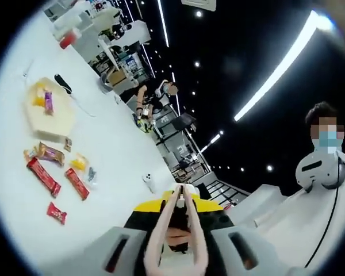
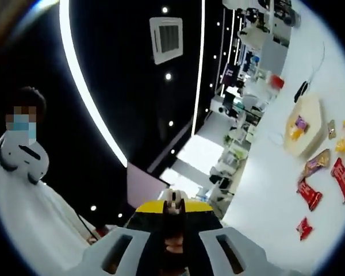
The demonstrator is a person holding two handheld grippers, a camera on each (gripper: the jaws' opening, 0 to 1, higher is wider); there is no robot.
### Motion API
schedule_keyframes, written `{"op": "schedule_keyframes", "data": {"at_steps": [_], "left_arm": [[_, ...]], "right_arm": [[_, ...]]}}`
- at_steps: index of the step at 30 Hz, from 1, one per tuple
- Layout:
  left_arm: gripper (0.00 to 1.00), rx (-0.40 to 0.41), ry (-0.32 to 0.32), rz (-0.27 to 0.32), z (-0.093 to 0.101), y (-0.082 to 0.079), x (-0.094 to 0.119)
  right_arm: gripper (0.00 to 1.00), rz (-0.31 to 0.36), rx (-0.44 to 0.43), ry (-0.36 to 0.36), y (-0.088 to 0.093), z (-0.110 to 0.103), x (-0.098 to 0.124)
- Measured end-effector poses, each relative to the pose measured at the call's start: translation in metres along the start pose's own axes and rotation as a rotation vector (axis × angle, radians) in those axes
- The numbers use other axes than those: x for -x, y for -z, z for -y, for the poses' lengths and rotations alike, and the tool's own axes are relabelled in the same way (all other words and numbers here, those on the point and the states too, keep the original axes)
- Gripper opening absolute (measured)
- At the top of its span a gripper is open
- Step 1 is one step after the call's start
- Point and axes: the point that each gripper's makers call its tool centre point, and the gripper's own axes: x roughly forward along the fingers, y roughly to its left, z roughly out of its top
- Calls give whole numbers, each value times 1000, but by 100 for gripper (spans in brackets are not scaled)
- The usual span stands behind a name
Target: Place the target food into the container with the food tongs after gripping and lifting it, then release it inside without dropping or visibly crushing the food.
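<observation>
Pale pink food tongs point(image 1: 181, 191) rise between the jaws of my left gripper point(image 1: 181, 210), which is shut on them; the tong tips touch and hold nothing. The view is rolled, so the white table point(image 1: 115, 144) runs up the left side. On it lies a beige container point(image 1: 52, 115) holding a yellow and a purple snack. Below it lie red packets point(image 1: 44, 177), a brown packet point(image 1: 49, 153) and a yellow one point(image 1: 79, 163). My right gripper point(image 2: 173, 208) is shut, raised away from the table. Its view has the container point(image 2: 305, 125) and red packets point(image 2: 342, 178) at the right.
A black object point(image 1: 63, 84) and a cable lie beside the container. A small white item point(image 1: 148, 181) stands near the table edge. A person in a white coat point(image 1: 325, 172) point(image 2: 23, 155) stands off to the side. Shelves and desks fill the far end.
</observation>
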Motion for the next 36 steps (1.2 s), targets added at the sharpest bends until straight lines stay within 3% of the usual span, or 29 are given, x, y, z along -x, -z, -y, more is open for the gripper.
{"op": "schedule_keyframes", "data": {"at_steps": [2,8,11,14,16,21,26,35,36], "left_arm": [[16,-11,-2,31,0,-7,-1],[17,-20,19,49,4,-12,-5],[23,-30,16,50,4,-12,-12],[20,-18,24,76,5,-17,-13],[20,-15,22,84,5,-20,-13],[21,-19,12,95,7,-24,-15],[21,-38,6,126,10,-35,-17],[20,-55,7,155,14,-41,-20],[20,-47,11,142,15,-39,-19]], "right_arm": [[9,-3,-1,2,1,2,-1],[10,-18,-32,-5,2,3,1],[11,-63,-15,1,10,3,-3],[11,-46,-76,-22,8,-1,-6],[11,-39,-44,-18,6,3,-4],[13,-42,-70,-32,8,3,-4],[13,-97,-69,-51,22,-2,-6],[13,-89,-41,-60,15,-7,-10],[13,-61,-66,-65,11,-7,-10]]}}
